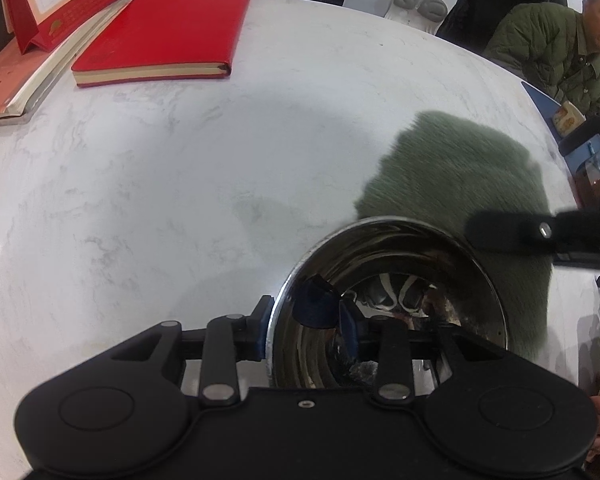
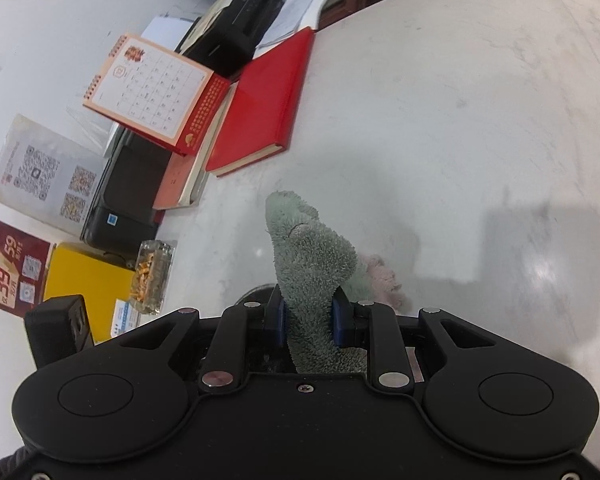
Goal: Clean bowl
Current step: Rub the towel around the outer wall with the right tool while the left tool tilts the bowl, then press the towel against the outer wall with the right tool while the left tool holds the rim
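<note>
Left wrist view gave me the clearest look at the steel bowl: it sat tipped up off the white marbled table, with the left gripper clamped across its rim, one blue pad outside the wall and the other inside. Behind it hung the green cloth, and the right gripper came in dark from the right edge above the bowl's far lip. From the right wrist camera I saw that right gripper pinched tight on the green cloth, a fold standing up between the pads and the rest bunched below them; the bowl itself was barely visible there. I judged the bowl light, rigid and slick (polished metal, mirror-bright inside), so a rim pinch seemed the only sound hold, and a thin rim could swivel between the pads if I pushed hard on the wall. The cloth looked soft and fluffy, likely to flop and fold, so it was best gripped in a thick bunch as it was. A red notebook and a desk calendar lay well apart from the work.
</note>
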`<state>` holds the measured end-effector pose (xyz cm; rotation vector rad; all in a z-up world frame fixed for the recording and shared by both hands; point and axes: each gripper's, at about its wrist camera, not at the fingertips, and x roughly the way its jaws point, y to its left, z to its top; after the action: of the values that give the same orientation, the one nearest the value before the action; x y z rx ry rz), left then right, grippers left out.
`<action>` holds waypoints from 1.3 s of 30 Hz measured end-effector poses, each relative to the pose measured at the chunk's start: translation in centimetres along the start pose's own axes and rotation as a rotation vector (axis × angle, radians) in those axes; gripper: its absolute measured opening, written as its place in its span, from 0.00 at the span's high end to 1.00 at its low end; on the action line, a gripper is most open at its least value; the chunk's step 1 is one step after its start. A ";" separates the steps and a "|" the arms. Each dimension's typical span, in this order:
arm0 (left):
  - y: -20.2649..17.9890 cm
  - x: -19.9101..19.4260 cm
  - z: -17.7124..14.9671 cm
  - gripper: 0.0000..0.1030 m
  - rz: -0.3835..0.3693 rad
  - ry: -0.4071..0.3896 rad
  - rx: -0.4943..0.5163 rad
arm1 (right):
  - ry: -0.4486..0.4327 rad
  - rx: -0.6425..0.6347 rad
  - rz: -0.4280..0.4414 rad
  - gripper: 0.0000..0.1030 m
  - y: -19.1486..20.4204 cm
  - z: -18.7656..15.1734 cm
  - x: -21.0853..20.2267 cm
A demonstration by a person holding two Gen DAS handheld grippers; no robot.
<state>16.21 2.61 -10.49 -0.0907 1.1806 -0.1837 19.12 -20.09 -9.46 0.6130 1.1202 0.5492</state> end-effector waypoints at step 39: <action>-0.1 0.2 -0.7 0.67 -0.001 -0.032 -0.028 | 0.024 0.083 -0.062 0.79 -0.1 -7.5 -2.0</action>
<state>15.62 2.51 -10.92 -0.1183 1.1512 -0.1668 11.41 -20.25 -10.51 0.6424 1.1854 0.4594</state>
